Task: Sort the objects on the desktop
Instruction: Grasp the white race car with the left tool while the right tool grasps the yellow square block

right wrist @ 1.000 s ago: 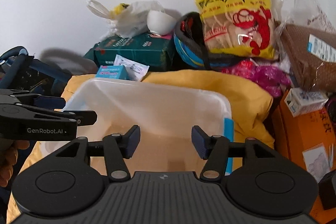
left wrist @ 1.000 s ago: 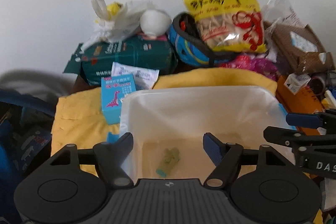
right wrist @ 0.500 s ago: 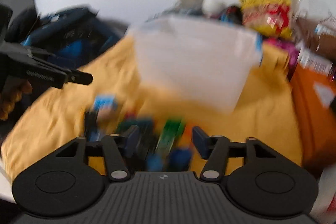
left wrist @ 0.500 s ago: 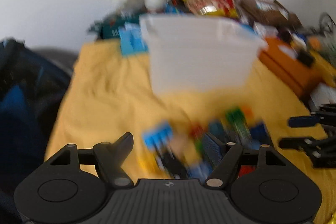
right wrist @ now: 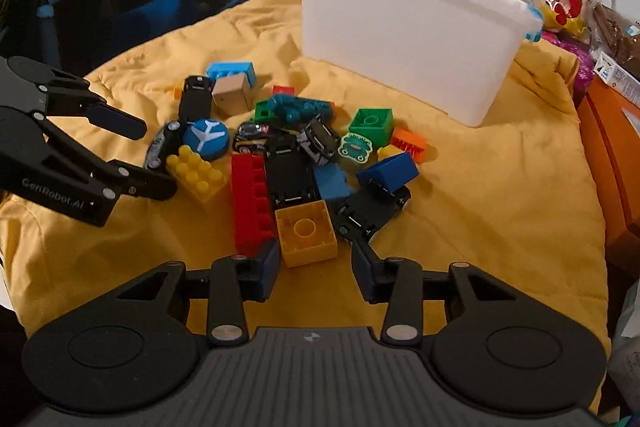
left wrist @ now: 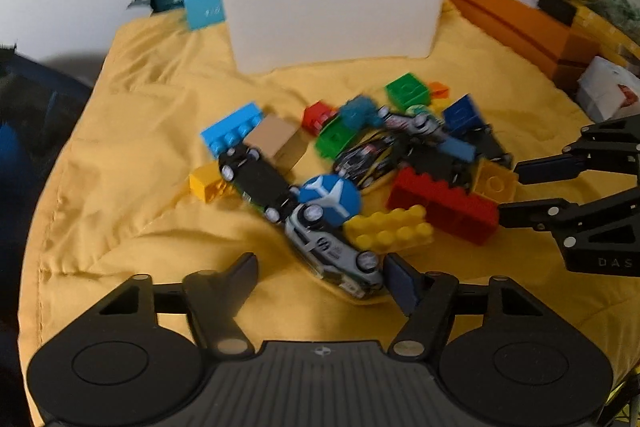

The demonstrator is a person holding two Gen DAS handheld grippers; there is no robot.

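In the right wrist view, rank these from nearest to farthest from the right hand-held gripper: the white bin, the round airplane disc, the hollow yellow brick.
From the right hand-held gripper:
1. Hollow yellow brick, just ahead of the fingertips.
2. Round airplane disc, farther out, to the left.
3. White bin, at the back.

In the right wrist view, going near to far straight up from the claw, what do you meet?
Right claw → yellow hollow brick → upside-down black toy car → teal toy → white plastic bin.
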